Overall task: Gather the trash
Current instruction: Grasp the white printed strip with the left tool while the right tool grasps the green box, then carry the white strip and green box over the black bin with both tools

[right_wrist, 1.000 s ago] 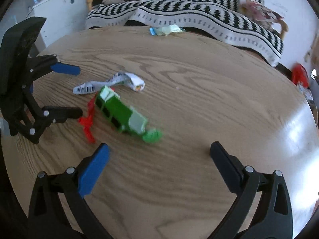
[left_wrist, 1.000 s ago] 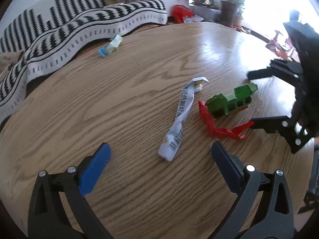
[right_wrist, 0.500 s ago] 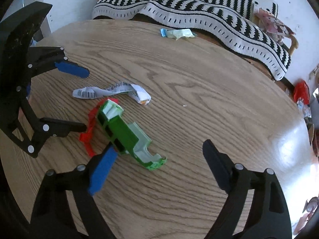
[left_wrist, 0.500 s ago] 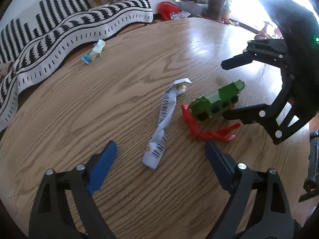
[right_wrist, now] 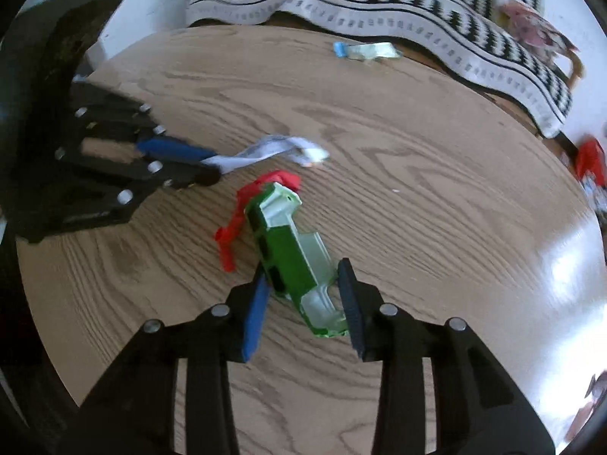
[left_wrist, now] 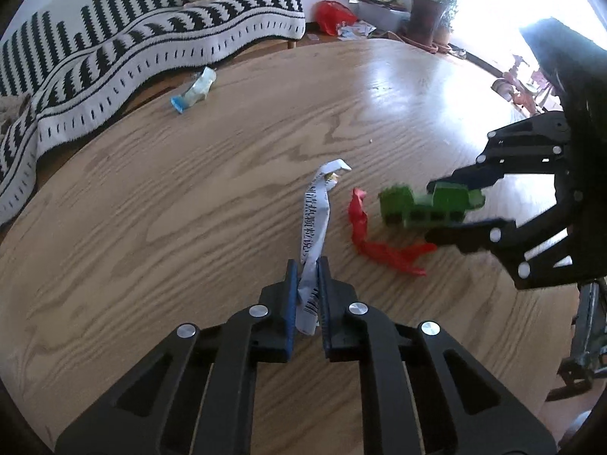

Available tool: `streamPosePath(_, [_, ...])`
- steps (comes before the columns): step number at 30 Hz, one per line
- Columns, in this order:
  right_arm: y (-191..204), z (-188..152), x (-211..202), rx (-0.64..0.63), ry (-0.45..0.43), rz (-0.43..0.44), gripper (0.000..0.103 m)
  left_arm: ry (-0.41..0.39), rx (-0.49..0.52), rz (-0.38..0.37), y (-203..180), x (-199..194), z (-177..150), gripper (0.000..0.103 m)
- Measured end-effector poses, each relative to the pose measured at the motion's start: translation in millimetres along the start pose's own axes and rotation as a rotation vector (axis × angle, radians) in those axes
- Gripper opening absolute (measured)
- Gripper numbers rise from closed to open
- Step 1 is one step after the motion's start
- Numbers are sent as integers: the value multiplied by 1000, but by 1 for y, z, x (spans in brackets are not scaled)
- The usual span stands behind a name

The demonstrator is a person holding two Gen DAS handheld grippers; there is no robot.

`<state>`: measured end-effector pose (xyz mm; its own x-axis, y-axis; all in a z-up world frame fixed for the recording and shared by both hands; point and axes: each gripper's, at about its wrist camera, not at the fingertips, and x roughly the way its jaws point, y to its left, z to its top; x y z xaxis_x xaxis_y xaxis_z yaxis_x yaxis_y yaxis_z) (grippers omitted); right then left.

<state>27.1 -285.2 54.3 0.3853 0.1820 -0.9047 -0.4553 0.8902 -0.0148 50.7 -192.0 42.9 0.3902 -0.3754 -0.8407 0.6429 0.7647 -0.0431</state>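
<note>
Our left gripper [left_wrist: 305, 265] has just closed on the near end of the white wrapper strip [left_wrist: 316, 220], the rest trailing away over the wooden table [left_wrist: 151, 227]. Our right gripper [right_wrist: 303, 295] has been closing around the green plastic piece [right_wrist: 292, 254], pads at its sides (blur hides how firmly). The red scrap [left_wrist: 379, 244] lies between, a blue-ended wrapper [left_wrist: 193, 91] at the far edge. We judge the thin strip could slip free, or the angled green piece twist out.
</note>
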Motion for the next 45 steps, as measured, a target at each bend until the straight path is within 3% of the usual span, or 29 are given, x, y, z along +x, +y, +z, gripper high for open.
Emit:
streamPosePath(7, [-8,-2,-23,102,-50,-31,36,0,-14,19,-4,-16,-11,9])
streamPosePath(19, [1,-13,-49,130,-59,-61,36,-15,-59,37,-7,-54,-22,9])
streamPosePath(26, [8,-43,-95,180,-109,-68,36,-51,-24,19,-49,-95,-28,9])
streamPosePath(32, [12,-96,-154,245,-162,-108,36,-79,21,-36,-114,-120,-42,9])
streamPosePath(35, [13,-139,-184,288,-174,-146,36,-69,32,-79,-145,-122,-52,9])
streamPosePath(45, [8,-278,-221,548,-183,-198,36,71,83,-308,-262,-104,-109,10])
